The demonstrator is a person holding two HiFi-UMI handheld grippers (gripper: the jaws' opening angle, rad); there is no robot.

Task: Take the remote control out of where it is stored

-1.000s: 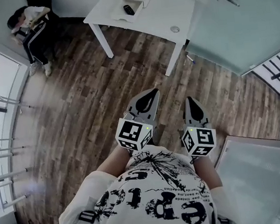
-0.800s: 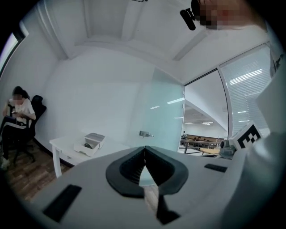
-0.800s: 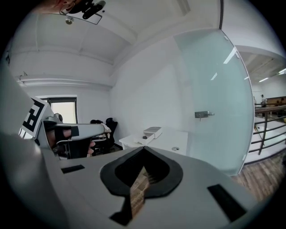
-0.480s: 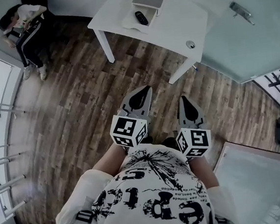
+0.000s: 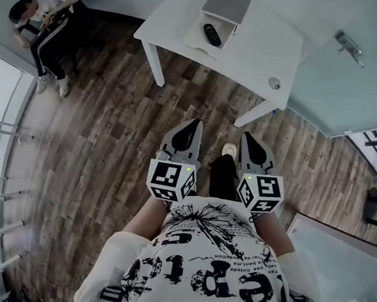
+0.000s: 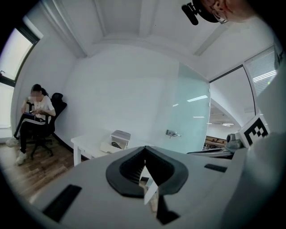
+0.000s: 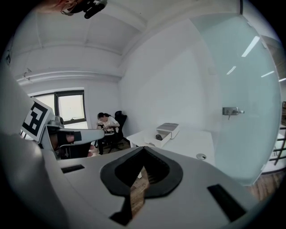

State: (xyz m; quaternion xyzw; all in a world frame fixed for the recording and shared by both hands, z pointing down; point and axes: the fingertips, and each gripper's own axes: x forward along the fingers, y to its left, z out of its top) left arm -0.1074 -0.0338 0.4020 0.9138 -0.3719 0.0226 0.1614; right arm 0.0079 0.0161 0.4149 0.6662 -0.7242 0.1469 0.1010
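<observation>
The black remote control (image 5: 212, 34) lies in the pulled-out tray (image 5: 197, 41) of a small white storage box (image 5: 226, 6) on a white table (image 5: 258, 50) across the room. Both grippers are held close to the person's chest, far short of the table. The left gripper (image 5: 189, 128) points toward the table with its jaws shut and empty (image 6: 144, 150). To its right, the right gripper (image 5: 252, 141) is also shut with nothing in it (image 7: 143, 149). The box (image 6: 119, 139) and the box (image 7: 168, 129) show small in the distance in both gripper views.
Wooden floor (image 5: 108, 141) lies between me and the table. A person sits on a chair (image 5: 47, 28) at the far left. A glass wall with a door handle (image 5: 349, 38) stands right of the table. A white panel (image 5: 345, 258) leans at lower right.
The table with the box has slid down and to the right in the head view and looks nearer. A leg now steps forward between the grippers. Both grippers stay shut.
</observation>
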